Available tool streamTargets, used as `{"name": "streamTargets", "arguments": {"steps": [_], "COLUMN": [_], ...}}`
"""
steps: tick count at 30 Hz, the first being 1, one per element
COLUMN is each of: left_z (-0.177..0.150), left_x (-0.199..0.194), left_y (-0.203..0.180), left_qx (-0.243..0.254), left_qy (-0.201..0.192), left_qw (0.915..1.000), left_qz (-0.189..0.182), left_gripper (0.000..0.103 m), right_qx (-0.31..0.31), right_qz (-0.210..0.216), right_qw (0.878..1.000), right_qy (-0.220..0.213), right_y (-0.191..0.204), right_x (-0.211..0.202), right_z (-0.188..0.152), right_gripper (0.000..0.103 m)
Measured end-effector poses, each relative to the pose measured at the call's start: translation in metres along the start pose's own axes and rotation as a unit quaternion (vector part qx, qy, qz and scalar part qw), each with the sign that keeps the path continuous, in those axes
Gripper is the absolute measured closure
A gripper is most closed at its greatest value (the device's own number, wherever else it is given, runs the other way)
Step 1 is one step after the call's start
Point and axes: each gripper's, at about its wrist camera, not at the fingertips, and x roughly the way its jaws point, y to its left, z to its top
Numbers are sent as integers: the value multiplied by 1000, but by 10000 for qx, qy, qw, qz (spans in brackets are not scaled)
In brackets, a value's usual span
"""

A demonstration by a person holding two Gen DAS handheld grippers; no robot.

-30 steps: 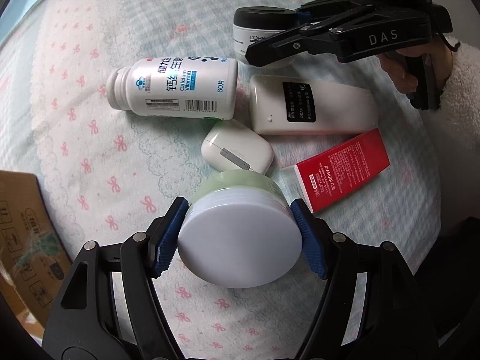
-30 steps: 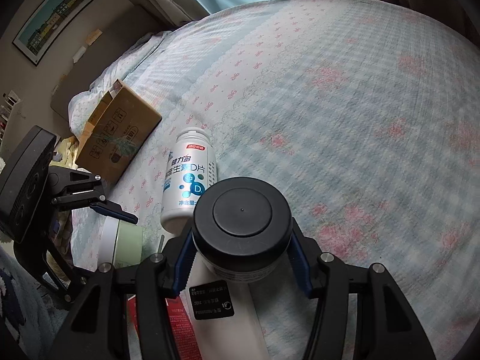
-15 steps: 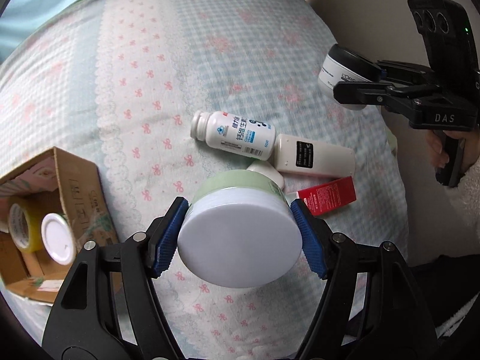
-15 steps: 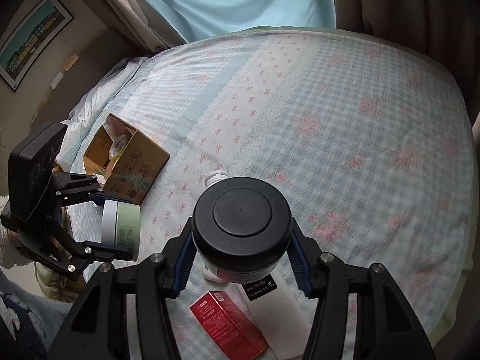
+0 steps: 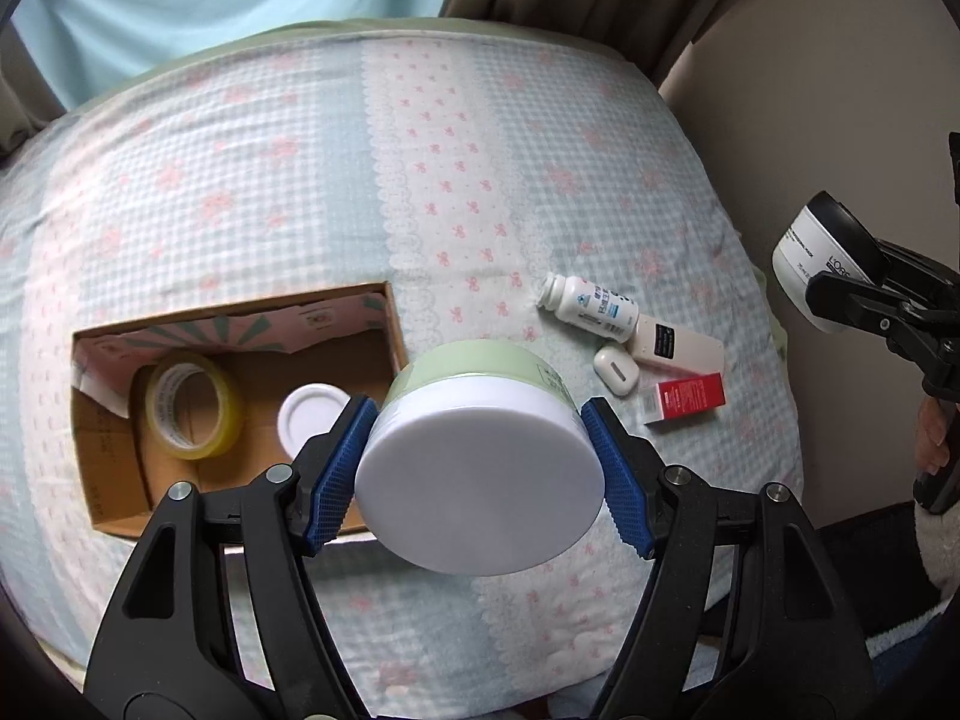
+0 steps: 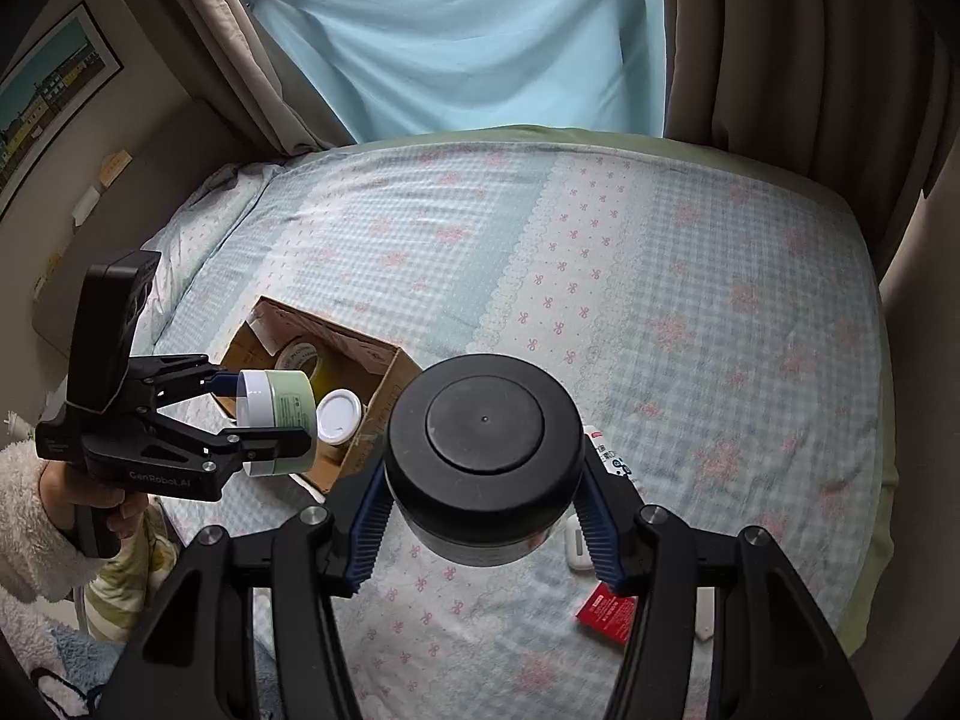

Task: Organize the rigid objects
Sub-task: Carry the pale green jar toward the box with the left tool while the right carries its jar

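Note:
My left gripper (image 5: 480,468) is shut on a pale green jar with a white lid (image 5: 480,480) and holds it high above the bed, beside an open cardboard box (image 5: 390,324). The same jar shows in the right wrist view (image 6: 282,414). My right gripper (image 6: 483,516) is shut on a white jar with a black lid (image 6: 485,456), raised above the bed; it also shows in the left wrist view (image 5: 822,258). The box holds a roll of yellow tape (image 5: 189,408) and a white-lidded jar (image 5: 312,420).
On the bedspread (image 5: 300,180) lie a white pill bottle (image 5: 588,306), a white tube (image 5: 672,348), a white earbud case (image 5: 615,366) and a red box (image 5: 687,399). Curtains (image 6: 468,30) hang beyond the bed's far edge.
Both grippers have risen well above the bed with their jars. The left one has swung left, bringing the cardboard box and its contents into view.

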Motion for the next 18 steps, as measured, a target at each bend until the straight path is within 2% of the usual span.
{"name": "streamTargets", "arguments": {"steps": [4,10,14,18], "left_z": [-12,-31,-43,-52], "left_x": [-32,-59,-63,-52], "left_y": [53,135,183,217], "left_qx": [23,93,-46,-58], "left_qy": [-61,-11,92,305], "left_qw": [10000,9996,9995,9991], "left_qz": [54,251,294,288], "left_gripper": [35,35,35,35], "right_qx": [219,683,814,964], "right_qz": [-196,-231,-349,-411], "right_qw": [9995,9973,9959,9945], "right_qy": [-70,-168,-162,-66], "right_y": [56,130,173,204], "right_x": [-1,20,39,64], "right_z": [2,0,0,1], "right_gripper": [51,51,51,51]}}
